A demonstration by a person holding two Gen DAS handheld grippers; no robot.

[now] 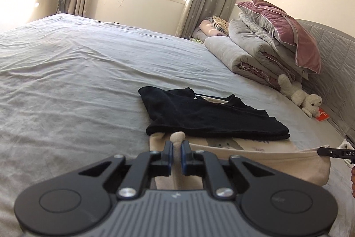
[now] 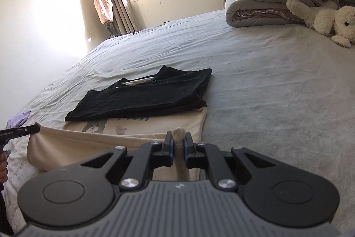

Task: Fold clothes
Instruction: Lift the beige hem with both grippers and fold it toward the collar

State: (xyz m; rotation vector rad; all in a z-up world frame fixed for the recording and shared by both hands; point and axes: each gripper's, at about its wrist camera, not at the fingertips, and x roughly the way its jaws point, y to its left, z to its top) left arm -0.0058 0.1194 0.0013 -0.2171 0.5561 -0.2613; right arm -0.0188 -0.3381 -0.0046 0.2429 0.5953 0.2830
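Note:
A beige garment [image 1: 277,161] with a bear print lies at the near edge of the grey bed [image 1: 66,81], its near hem lifted into a taut fold. My left gripper [image 1: 176,146] is shut on one bunched corner of it. My right gripper [image 2: 178,139] is shut on the other corner, and its tip [image 1: 328,151] shows at the right of the left wrist view. The left gripper's tip [image 2: 28,129] shows at the left of the right wrist view, holding the hem of the beige garment [image 2: 88,143]. A folded black garment [image 1: 210,114] [image 2: 144,97] rests on the beige one's far part.
Rolled grey quilts [image 1: 248,54] and a mauve pillow [image 1: 286,28] are stacked by the quilted headboard [image 1: 332,63]. A white plush toy [image 1: 304,99] and a red item [image 1: 324,116] lie beside them. A lilac cloth [image 2: 17,118] sits at the bed's left edge. Window and curtains stand beyond.

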